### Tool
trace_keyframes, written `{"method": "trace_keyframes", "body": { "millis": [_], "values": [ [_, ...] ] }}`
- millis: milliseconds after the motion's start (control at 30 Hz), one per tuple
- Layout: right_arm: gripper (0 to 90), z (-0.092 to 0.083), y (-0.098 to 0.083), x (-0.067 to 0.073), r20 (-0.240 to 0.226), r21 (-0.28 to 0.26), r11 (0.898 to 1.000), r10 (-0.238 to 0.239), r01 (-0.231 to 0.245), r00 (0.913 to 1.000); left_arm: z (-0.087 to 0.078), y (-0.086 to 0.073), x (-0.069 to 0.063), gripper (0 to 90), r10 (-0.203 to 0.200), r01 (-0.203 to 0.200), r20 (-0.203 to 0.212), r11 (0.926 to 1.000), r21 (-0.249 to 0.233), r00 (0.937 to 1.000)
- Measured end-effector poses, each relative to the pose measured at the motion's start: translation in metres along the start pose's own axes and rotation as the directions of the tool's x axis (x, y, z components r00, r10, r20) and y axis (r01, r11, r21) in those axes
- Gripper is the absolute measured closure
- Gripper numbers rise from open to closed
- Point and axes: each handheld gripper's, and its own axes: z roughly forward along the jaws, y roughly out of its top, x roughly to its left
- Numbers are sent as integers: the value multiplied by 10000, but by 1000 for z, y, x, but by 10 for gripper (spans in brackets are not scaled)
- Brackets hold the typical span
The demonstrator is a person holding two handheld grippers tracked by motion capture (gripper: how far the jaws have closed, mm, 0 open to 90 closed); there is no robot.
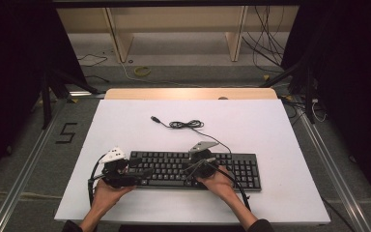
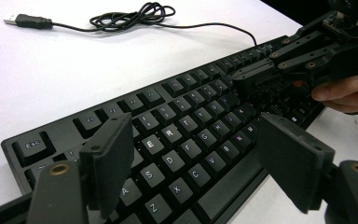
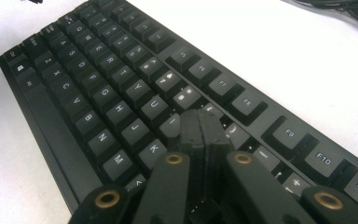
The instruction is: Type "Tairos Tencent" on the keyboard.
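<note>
While the black keyboard lies across the lower centre of the white table, its cable coiled above it toward the frame's middle, both grippers sit over the keys. Right gripper: jaws pressed together, empty, tip down among the keys near I/K. Left gripper: jaws wide apart, hovering over the left letter block. Judged step: pressing a key with the closed tip. Next move needs a straight, light push on one cap only.

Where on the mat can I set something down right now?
Bare mat lies left of the USB cable, and right of the keyboard. The near strip is narrow, crowded by the left gripper and right gripper over the keys.
</note>
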Motion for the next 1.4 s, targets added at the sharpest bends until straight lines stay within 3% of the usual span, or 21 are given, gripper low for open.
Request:
{"method": "trace_keyframes", "body": {
  "millis": [600,767,1067,1300,1400],
  "values": [
    [900,3,-1,1,124,125,9999,-56,55,9999,0,0,2,278,-43,43,-66,10000,-15,10000],
    [895,0,-1,0,13,-57,9998,214,-214,9998,1,0,2,279,-16,16,-60,10000,-13,10000],
    [795,-19,3,-2,-351,-851,9954,418,-446,9985,1,-1,4,283,5,-5,-138,10000,47,9999],
    [578,-32,3,-4,-494,-1093,9919,603,-654,9970,2,-1,5,291,16,-14,-169,9999,155,9999],
    [537,-33,3,-3,-512,-1093,9918,604,-657,9969,3,-2,5,294,20,-16,-190,9998,201,9998]
  ]
}}
